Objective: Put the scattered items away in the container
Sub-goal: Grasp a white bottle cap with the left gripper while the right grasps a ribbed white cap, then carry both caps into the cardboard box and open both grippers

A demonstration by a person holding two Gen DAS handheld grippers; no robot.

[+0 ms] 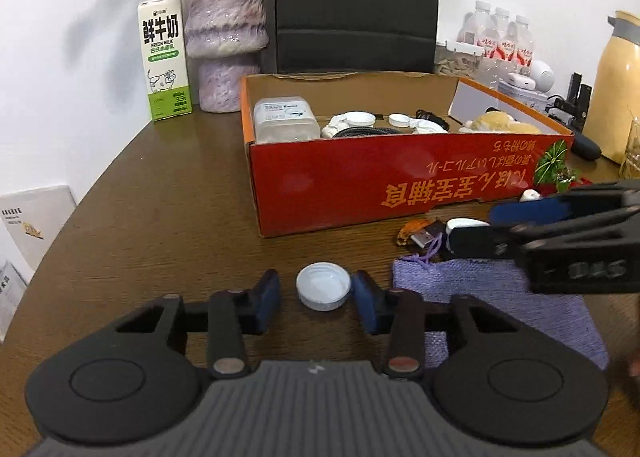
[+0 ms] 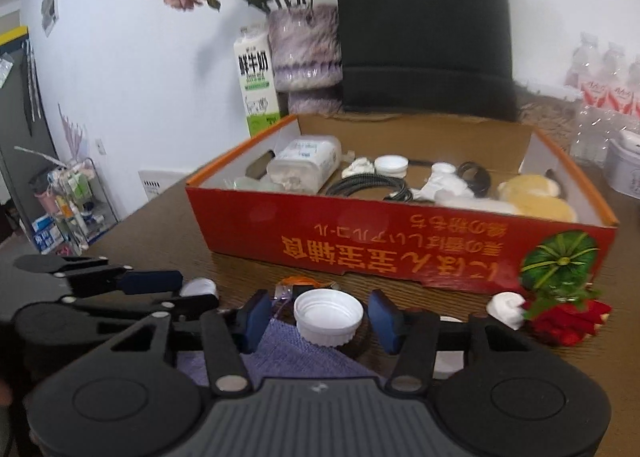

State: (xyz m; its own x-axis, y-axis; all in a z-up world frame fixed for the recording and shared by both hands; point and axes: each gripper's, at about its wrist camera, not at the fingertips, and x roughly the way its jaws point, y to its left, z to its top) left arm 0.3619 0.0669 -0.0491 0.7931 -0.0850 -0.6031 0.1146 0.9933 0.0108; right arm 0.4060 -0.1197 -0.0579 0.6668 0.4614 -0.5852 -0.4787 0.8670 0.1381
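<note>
Two caps: one white cap (image 1: 323,285) between the left gripper's (image 1: 316,293) pads, open side up, on the table (image 1: 160,217); other cap (image 2: 328,317) between the right gripper's (image 2: 320,319) pads.
Left gripper: jaws apart, right pad (image 1: 365,303) just beside the cap, left pad clear of it.
Right gripper: jaws apart, gaps on both sides of its cap; contact with what is under it impossible to tell.
Box (image 1: 360,185): red, open, behind both caps; already holding a plastic jar (image 1: 285,124), cable (image 2: 370,185), more caps.
Pouch (image 1: 500,297): purple, flat on the table, right of the left gripper.
Loose near the box: USB plug (image 1: 426,237), white lump (image 2: 507,308).
Background: milk carton (image 1: 164,53), vase (image 1: 226,41).
</note>
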